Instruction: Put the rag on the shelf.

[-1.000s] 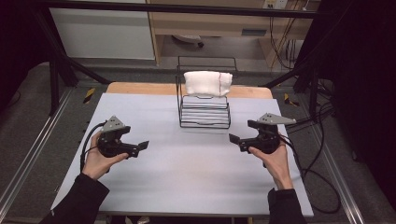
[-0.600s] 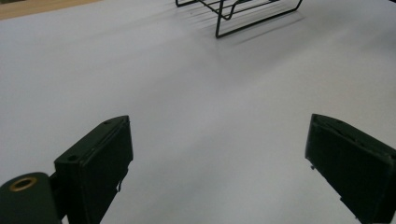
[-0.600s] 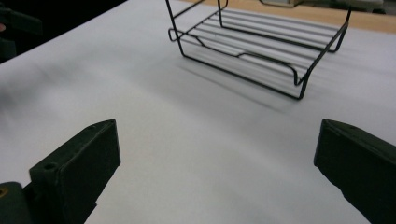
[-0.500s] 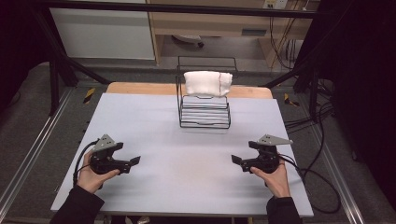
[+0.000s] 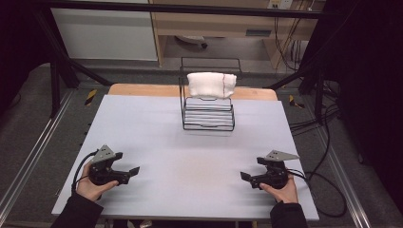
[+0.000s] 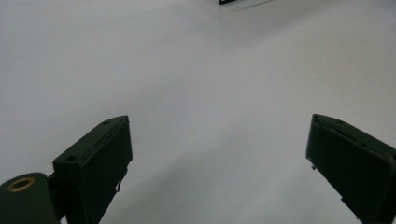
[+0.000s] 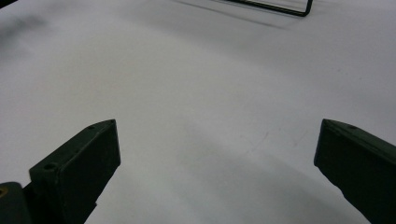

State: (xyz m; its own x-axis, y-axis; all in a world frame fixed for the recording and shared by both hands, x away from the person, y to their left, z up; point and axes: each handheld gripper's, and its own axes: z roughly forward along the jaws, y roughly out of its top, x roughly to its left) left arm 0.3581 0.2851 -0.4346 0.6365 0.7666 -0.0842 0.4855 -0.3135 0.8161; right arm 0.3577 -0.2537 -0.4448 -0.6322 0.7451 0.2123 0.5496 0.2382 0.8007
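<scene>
A black wire rack [image 5: 207, 111] stands at the far middle of the white table [image 5: 190, 142], and a folded white towel [image 5: 211, 84] hangs over its top rail. My left gripper [image 5: 133, 172] rests low near the front left of the table, held in a hand, its jaws wide apart and empty. My right gripper [image 5: 245, 177] sits near the front right, also open with nothing between its jaws. Both gripper views look along open black jaws at bare white tabletop, with my left gripper [image 6: 217, 163] and my right gripper [image 7: 217, 168] holding nothing. A corner of the rack's base [image 7: 299, 9] shows far off.
Black cables [image 5: 323, 180] trail off the table's right side onto the floor. A wooden strip [image 5: 142, 89] runs along the table's far edge. Dark frame posts [image 5: 57, 76] stand at the left and right, and a light cabinet [image 5: 104, 33] is beyond.
Both hands have drawn the grippers back toward the table's front edge and lowered them; the jaws stay open. The rack and towel have not moved.
</scene>
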